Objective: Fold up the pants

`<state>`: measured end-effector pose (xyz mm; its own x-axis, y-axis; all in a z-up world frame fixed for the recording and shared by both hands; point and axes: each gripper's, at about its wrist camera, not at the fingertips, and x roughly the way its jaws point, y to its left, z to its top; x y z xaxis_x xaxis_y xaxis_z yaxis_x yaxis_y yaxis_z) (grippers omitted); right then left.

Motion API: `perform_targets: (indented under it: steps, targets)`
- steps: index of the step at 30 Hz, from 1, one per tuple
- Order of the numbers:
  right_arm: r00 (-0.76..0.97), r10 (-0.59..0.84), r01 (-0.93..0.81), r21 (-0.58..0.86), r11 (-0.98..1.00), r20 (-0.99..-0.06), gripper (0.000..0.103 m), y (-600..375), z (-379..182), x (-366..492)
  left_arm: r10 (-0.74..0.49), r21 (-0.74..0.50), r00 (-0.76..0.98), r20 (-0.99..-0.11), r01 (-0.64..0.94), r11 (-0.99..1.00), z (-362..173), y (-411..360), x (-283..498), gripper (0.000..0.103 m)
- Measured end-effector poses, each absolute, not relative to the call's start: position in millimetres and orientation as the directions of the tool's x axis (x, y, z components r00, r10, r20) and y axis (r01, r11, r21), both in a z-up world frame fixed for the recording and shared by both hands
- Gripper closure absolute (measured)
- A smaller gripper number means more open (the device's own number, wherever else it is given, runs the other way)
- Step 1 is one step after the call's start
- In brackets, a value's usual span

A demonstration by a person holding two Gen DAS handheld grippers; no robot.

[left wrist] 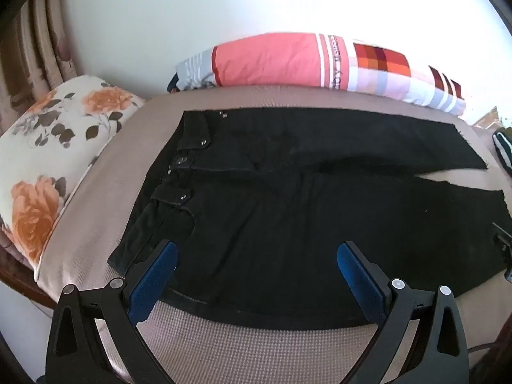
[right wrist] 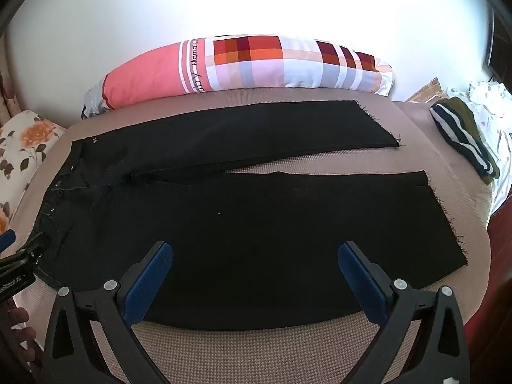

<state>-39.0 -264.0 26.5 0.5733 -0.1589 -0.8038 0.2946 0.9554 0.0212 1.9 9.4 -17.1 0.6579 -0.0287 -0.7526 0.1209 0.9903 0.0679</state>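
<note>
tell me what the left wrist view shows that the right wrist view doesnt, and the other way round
Only the left wrist view shows the waistband close up, with its metal buttons, and the curtain at far left.

Only the right wrist view shows both leg hems in full, with frayed threads, the whole striped garment, and the left gripper from the side.

Both show the black pants laid flat and unfolded on the beige surface, the plaid pillow, the floral cushion, and open jaws over the near edge.

Black pants (right wrist: pixel 243 224) lie flat, unfolded, legs slightly apart, waistband left.
</note>
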Motion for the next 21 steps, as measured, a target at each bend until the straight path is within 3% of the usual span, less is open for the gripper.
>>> perform_targets:
  steps: [21]
  targets:
    - [0.554,-0.177,0.313,0.007,0.95,-0.813,0.0,-268.5,21.4,-37.1,-0.011,0.064,0.583,-0.813,0.108,0.992,-33.6,10.5,7.0,0.003]
